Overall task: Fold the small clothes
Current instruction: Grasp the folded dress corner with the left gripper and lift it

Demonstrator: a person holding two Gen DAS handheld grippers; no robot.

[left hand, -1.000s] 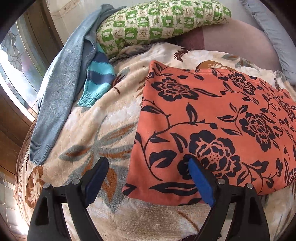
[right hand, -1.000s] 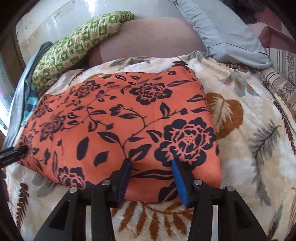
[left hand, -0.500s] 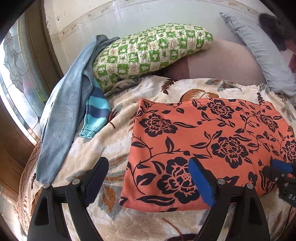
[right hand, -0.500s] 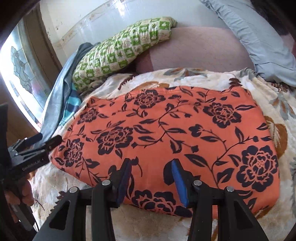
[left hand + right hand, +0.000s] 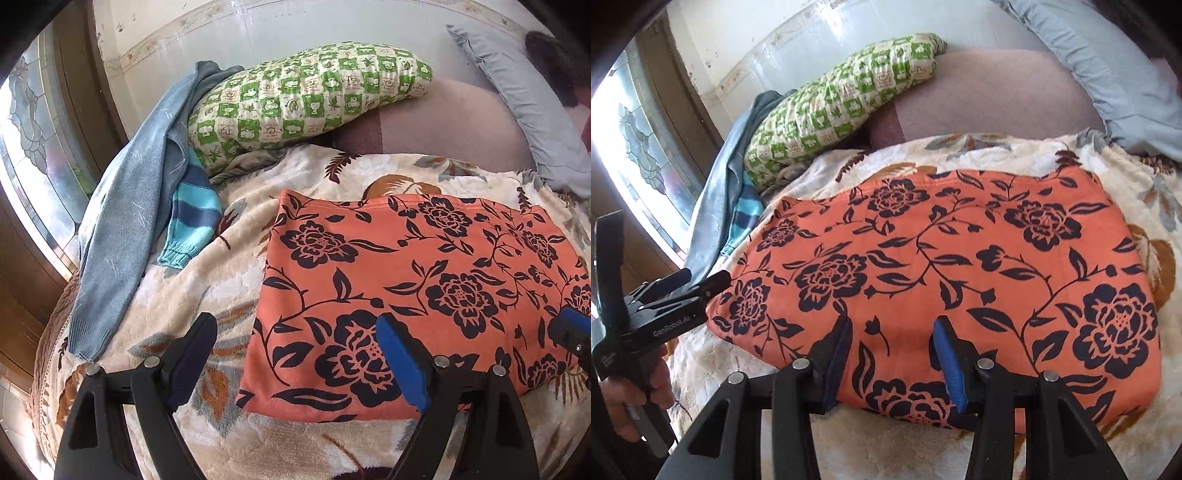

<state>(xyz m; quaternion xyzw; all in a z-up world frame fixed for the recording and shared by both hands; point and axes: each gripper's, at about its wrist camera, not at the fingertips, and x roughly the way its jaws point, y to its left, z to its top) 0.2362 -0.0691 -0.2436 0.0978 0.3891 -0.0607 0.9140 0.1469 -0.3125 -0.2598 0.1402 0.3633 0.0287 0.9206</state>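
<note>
An orange garment with black flowers (image 5: 424, 280) (image 5: 960, 266) lies folded flat, as a rectangle, on a cream leaf-patterned blanket (image 5: 207, 288) (image 5: 1152, 206). My left gripper (image 5: 295, 332) hovers open over the garment's near left corner with nothing between its fingers. One finger is over the blanket and the blue-padded one over the cloth. In the right wrist view a hand (image 5: 628, 402) holds the left gripper (image 5: 707, 275) at the garment's left edge. My right gripper (image 5: 892, 332) hangs open above the garment's near edge, holding nothing. Its tip (image 5: 570, 328) shows at the right rim of the left wrist view.
A green checked pillow (image 5: 303, 99) (image 5: 842, 107) lies at the back. A blue-grey sweater (image 5: 125, 229) and a turquoise striped sleeve (image 5: 192, 221) lie at the left. A grey-blue pillow (image 5: 524, 110) sits back right. A patterned window (image 5: 639, 147) and a wooden frame bound the left side.
Both grippers pulled back and up from the garment, so more of the bed shows. The right gripper shifted left along the near edge. The garment lies as before.
</note>
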